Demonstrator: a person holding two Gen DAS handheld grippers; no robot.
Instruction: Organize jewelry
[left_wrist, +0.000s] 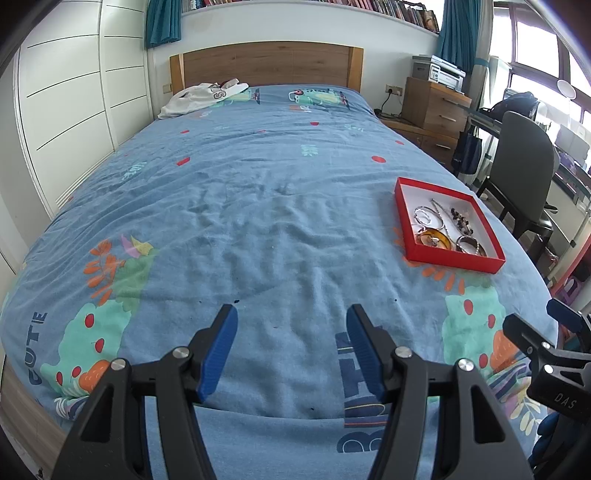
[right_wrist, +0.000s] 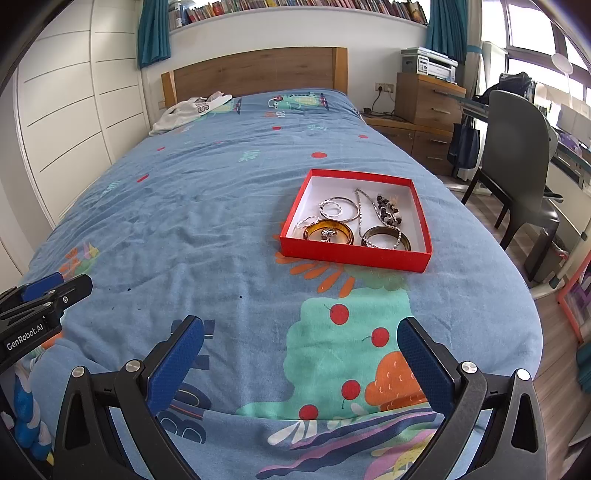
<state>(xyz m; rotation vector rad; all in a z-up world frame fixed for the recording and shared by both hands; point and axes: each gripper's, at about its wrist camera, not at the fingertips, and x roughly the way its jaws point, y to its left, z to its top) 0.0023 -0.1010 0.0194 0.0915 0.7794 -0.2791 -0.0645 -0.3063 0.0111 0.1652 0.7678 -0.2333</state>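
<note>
The red tray (right_wrist: 354, 254) sits roughly square-on to the headboard (right_wrist: 255, 70), while both the left gripper (left_wrist: 291, 332) and right gripper (right_wrist: 301, 343) hover spread wide, empty.

"GenRobot.AI" on left tongs (right_wrist: 55, 291), "CUTE" on bedspread (left_wrist: 258, 221)

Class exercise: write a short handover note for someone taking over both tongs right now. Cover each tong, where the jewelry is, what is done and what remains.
Left tongs: open, empty, above the bedspread.
Right tongs: open, empty, above the bedspread.
Red box: on the bed, ahead of the right tongs. It holds an amber bangle, a metal bangle, thin silver bangles, a chain and a dark bead bracelet, all overlapping.
Done: no jewelry seen outside the box.
Left: sorting, if the overlapping pieces are to be separated.
</note>
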